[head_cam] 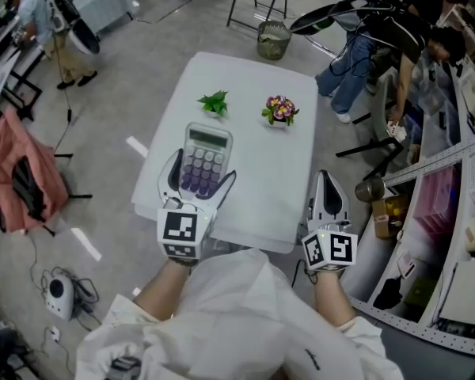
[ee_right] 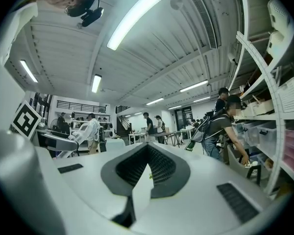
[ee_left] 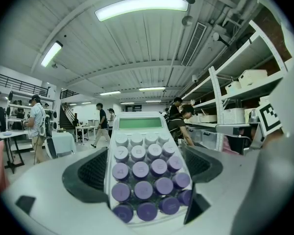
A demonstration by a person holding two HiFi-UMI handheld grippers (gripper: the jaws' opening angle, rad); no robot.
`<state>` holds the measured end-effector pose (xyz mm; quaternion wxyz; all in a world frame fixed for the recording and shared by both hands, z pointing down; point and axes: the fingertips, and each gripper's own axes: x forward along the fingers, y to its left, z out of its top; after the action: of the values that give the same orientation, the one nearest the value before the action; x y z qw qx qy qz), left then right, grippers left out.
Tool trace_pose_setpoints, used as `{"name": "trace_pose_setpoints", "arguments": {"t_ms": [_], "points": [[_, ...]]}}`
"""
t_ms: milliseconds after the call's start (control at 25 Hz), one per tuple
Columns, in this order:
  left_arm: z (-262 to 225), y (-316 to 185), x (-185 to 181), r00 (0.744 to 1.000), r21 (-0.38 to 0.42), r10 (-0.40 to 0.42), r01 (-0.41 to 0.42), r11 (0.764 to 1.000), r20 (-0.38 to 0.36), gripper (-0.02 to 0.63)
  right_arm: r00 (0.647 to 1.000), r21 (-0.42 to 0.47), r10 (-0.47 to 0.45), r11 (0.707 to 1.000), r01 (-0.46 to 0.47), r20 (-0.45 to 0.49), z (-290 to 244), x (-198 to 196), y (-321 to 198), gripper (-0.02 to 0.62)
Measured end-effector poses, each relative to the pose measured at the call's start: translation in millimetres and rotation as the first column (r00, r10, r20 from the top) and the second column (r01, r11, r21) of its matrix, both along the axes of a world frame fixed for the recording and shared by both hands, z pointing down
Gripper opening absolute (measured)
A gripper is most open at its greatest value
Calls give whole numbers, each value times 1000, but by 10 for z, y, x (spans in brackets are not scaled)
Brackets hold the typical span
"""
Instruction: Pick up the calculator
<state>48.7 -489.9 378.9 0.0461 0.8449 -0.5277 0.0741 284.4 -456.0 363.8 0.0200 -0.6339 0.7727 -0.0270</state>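
A white calculator (head_cam: 203, 162) with purple keys and a green display is clamped between the jaws of my left gripper (head_cam: 199, 182), held above the left part of the white table (head_cam: 277, 188). In the left gripper view the calculator (ee_left: 143, 170) fills the gap between both black pads, its display end pointing away from the camera. My right gripper (head_cam: 330, 190) hovers over the table's right front corner, jaws pressed together with nothing between them. The right gripper (ee_right: 146, 177) shows its pads meeting in its own view.
A small green plant (head_cam: 214, 101) and a pot of pink and yellow flowers (head_cam: 279, 110) stand at the table's far end. Shelving (head_cam: 451, 212) with boxes runs along the right. People stand around the room, one (head_cam: 380, 46) close to the table's right.
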Motion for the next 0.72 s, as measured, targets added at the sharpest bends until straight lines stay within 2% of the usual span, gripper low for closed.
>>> {"name": "trace_pose_setpoints", "arguments": {"t_ms": [280,720], "points": [[44,-20,32,1000,-3,6,-6,1000,22,494,1000,-13,3,1000,-3,-8,55,25,-10,17],[101,5,72,1000,-24,9,-8,1000,14,494,1000,-25,-5,1000,5,-10,71,14,4,17]]}}
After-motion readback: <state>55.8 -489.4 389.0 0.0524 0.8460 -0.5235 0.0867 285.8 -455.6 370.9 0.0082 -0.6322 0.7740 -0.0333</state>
